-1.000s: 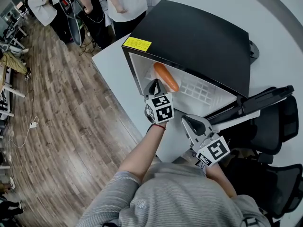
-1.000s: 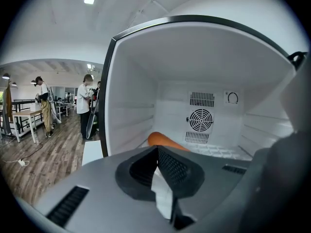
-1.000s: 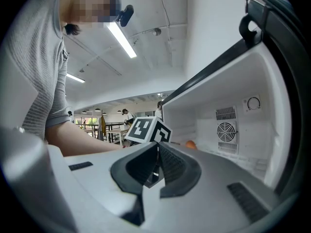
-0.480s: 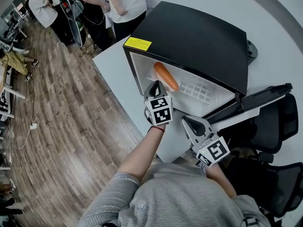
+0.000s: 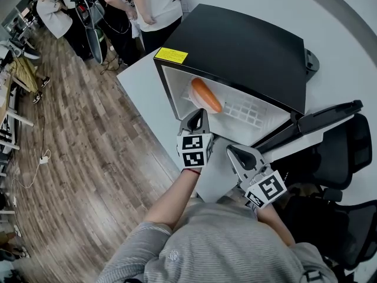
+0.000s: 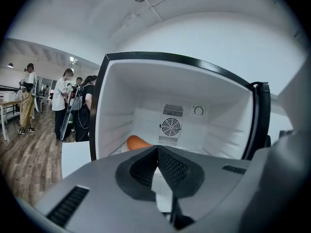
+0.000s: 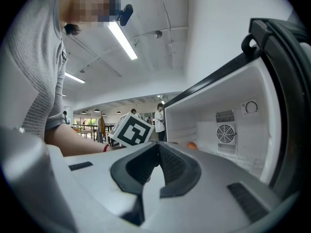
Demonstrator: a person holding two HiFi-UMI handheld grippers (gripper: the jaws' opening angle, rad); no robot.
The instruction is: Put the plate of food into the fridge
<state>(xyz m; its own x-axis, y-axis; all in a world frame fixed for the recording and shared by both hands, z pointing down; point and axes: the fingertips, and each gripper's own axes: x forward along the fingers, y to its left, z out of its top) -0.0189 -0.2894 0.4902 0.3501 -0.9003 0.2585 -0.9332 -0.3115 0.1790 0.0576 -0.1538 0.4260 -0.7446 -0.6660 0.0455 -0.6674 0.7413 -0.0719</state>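
Note:
A small black fridge (image 5: pixel 235 46) stands on a white table (image 5: pixel 141 93) with its door (image 5: pixel 321 119) swung open to the right. Inside, on the white shelf, lies an orange piece of food (image 5: pixel 207 95) on a pale plate (image 5: pixel 193 101); the same food (image 6: pixel 137 142) shows low in the left gripper view. My left gripper (image 5: pixel 200 114) is shut and holds nothing, just outside the fridge mouth in front of the food. My right gripper (image 5: pixel 231 150) sits lower and nearer to me, also shut and empty, pointing at the open fridge (image 7: pixel 228 125).
Several people (image 5: pixel 147 2) stand beyond the table's far left corner. Wooden floor (image 5: pixel 70 146) runs along the left. Black office chairs (image 5: pixel 347 158) crowd the right side under the open door. The table edge runs close in front of me.
My left gripper has drawn back a little from the fridge mouth toward me, away from the food. The right gripper has stayed in place.

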